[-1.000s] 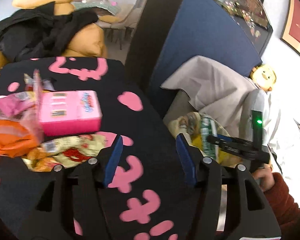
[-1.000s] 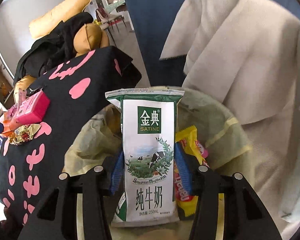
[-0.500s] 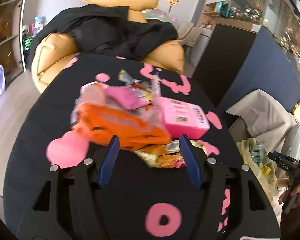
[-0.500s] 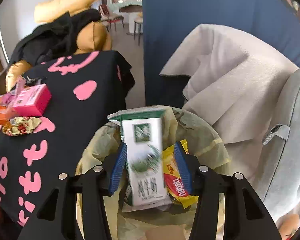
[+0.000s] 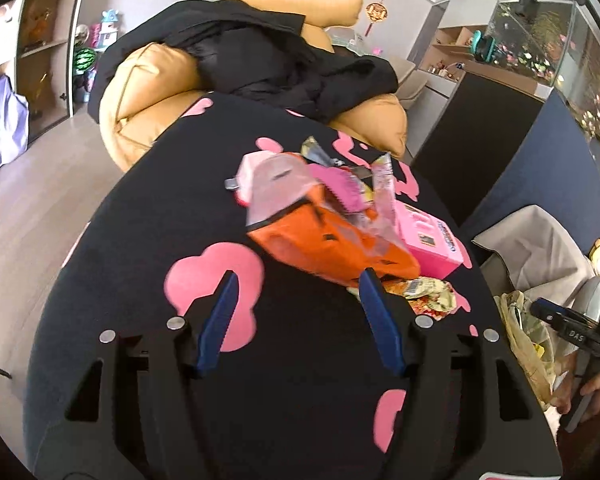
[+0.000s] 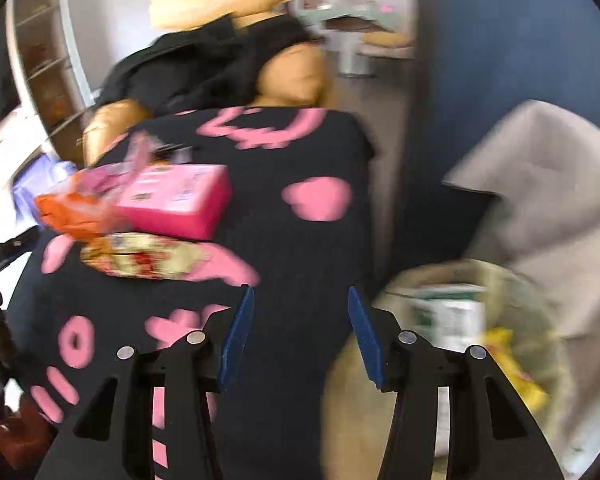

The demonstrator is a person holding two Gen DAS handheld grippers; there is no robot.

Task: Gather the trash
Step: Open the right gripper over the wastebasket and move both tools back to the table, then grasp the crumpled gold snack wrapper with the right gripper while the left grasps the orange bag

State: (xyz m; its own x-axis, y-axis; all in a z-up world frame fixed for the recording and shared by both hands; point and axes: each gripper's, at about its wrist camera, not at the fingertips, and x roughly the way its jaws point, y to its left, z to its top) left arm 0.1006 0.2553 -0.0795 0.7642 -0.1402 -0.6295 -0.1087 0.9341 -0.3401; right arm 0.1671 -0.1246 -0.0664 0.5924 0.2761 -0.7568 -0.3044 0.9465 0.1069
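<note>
Now that the milk carton (image 6: 448, 316) lies released in the trash bag (image 6: 512, 280), the right gripper (image 6: 300, 320) is empty and wide, while the left gripper (image 5: 296, 304), also wide, faces the orange wrapper (image 5: 332, 244).

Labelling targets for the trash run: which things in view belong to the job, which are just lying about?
Job:
- orange wrapper
- pink box
- gold snack wrapper
- lined bin
- milk carton in it

Lying about:
- black clothing
- tan cushions
- grey cloth
</note>
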